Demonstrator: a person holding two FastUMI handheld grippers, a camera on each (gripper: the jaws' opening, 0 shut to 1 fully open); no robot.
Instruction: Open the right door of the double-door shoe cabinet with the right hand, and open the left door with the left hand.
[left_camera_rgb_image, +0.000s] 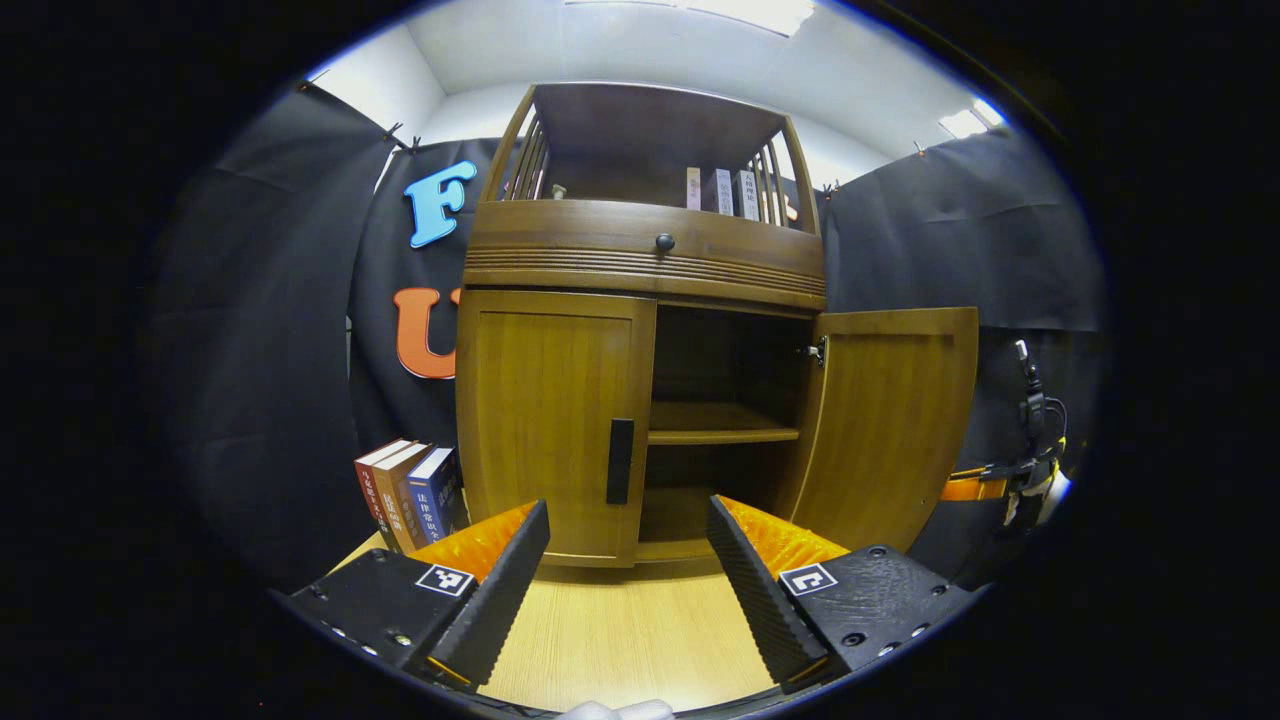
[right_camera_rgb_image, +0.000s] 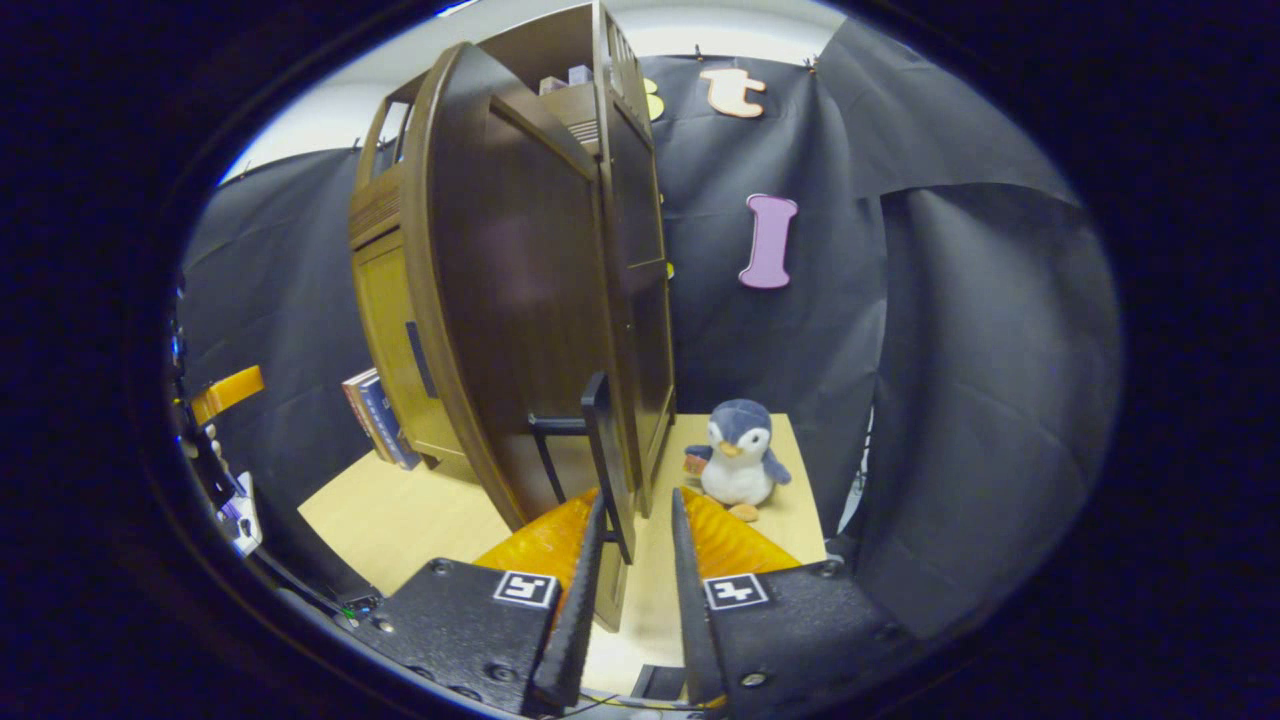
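The right door (left_camera_rgb_image: 893, 420) of the shoe cabinet (left_camera_rgb_image: 640, 250) is swung open, its handle (right_camera_rgb_image: 608, 462) between the narrowly parted fingers of the right gripper (right_camera_rgb_image: 637, 545); whether both fingers press it cannot be told. The left door (left_camera_rgb_image: 553, 420) is shut. The left gripper (left_camera_rgb_image: 628, 560) is held near, fingers spread, facing that door's handle (left_camera_rgb_image: 620, 461) for the next grasp.
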